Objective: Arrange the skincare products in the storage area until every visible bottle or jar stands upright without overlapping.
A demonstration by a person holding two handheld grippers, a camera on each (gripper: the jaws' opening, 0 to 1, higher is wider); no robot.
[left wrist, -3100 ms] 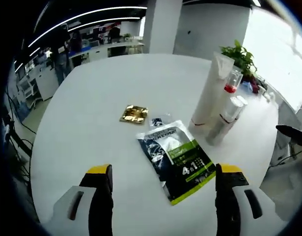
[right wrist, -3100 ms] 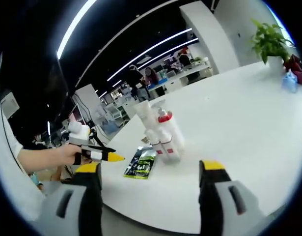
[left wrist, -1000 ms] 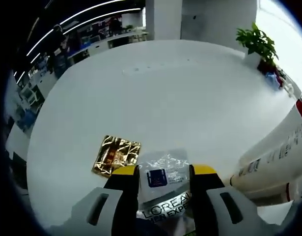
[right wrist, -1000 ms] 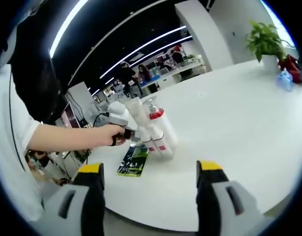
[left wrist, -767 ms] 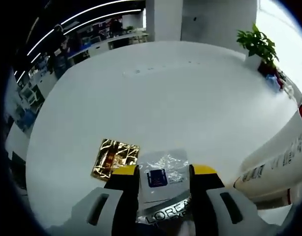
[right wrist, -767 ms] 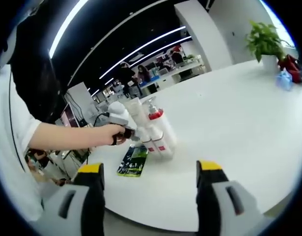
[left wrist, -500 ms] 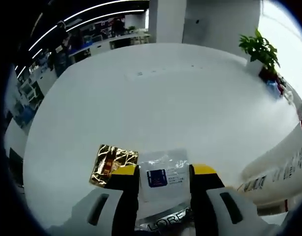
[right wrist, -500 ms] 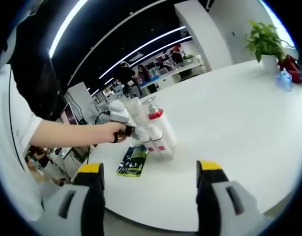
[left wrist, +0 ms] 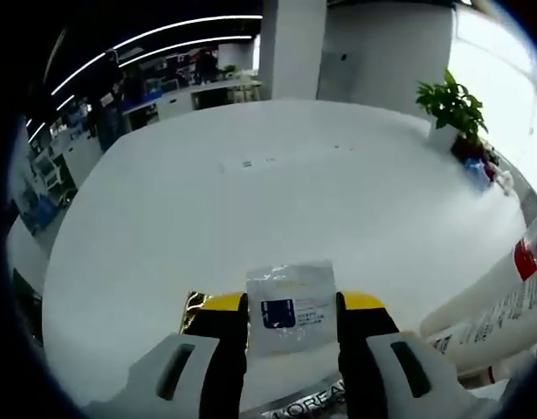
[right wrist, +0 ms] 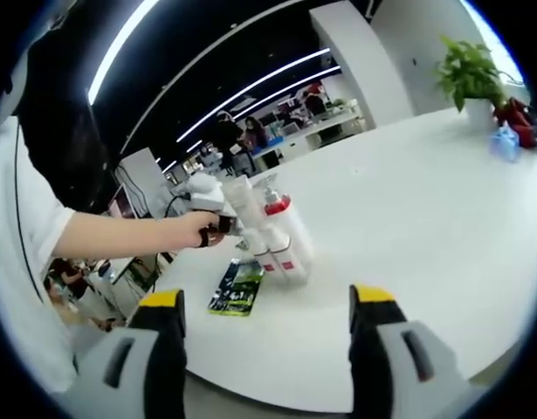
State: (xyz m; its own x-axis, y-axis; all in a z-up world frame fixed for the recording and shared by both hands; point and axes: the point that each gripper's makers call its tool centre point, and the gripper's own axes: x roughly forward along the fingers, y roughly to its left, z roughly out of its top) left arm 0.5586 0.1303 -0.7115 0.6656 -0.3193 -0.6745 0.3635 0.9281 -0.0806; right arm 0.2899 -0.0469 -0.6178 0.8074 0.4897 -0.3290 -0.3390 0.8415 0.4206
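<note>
I can read "LOREA" in pale capitals on the dark sachet point(left wrist: 310, 403) at the bottom of the left gripper view; the clear sachet point(left wrist: 292, 305) carries a blue label whose print is too small for me; the lettering on the white tube point(left wrist: 504, 307) is blurred.

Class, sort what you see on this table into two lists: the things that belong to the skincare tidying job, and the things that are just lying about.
Belongs to the job:
clear sachet, held in the left gripper
white tube
red-capped bottles
dark green sachet
gold foil packet

Just lying about:
potted plant
blue item beside it
</note>
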